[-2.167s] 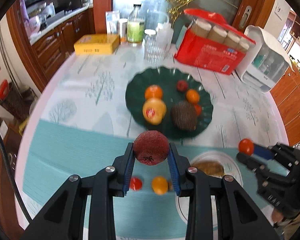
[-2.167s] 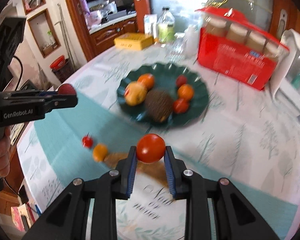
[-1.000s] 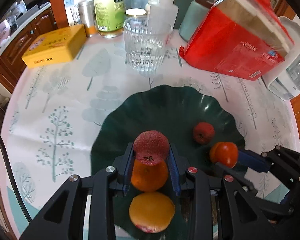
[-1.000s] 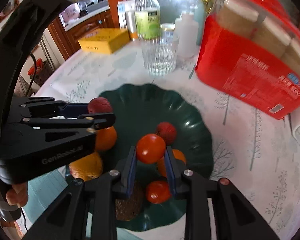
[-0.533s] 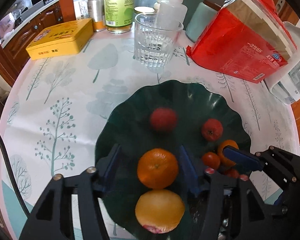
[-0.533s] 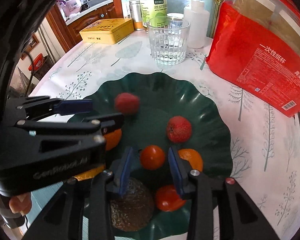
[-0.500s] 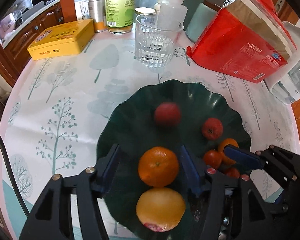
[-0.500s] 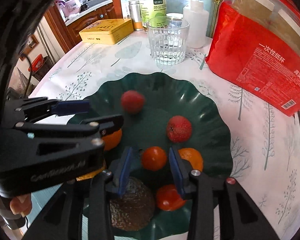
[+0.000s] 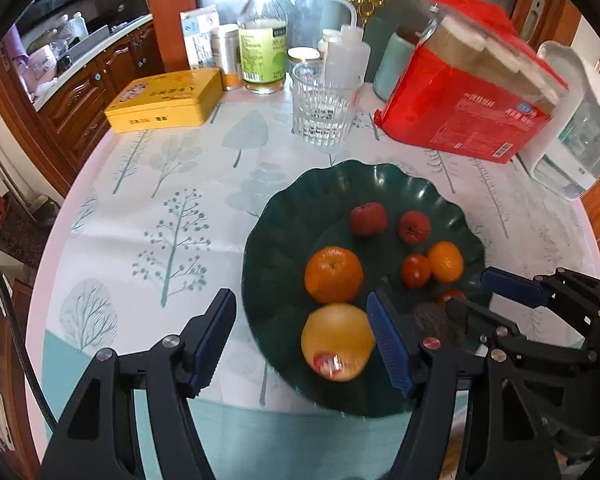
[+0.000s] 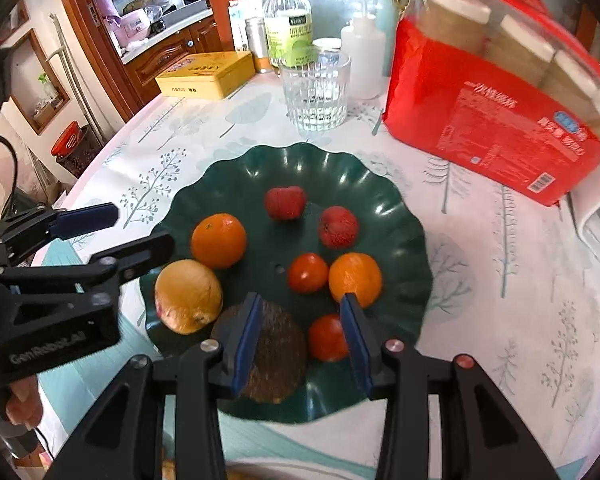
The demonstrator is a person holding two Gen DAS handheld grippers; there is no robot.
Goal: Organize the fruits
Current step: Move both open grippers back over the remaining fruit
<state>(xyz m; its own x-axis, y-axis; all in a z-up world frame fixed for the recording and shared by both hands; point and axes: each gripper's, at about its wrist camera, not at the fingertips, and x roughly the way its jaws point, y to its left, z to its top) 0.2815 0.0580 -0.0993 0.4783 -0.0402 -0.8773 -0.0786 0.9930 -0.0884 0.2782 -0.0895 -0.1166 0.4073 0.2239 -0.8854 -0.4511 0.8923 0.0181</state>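
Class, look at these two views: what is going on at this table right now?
A person holding a gripper in each hand is gathering fruit onto a dark green plate. Both grippers are empty: the left gripper has its jaws opening, nothing between them, and the right gripper stands open above the plate. On the plate lie two oranges, a yellow-orange fruit, three small red fruits, two bumpy red ones and a brown rough fruit.
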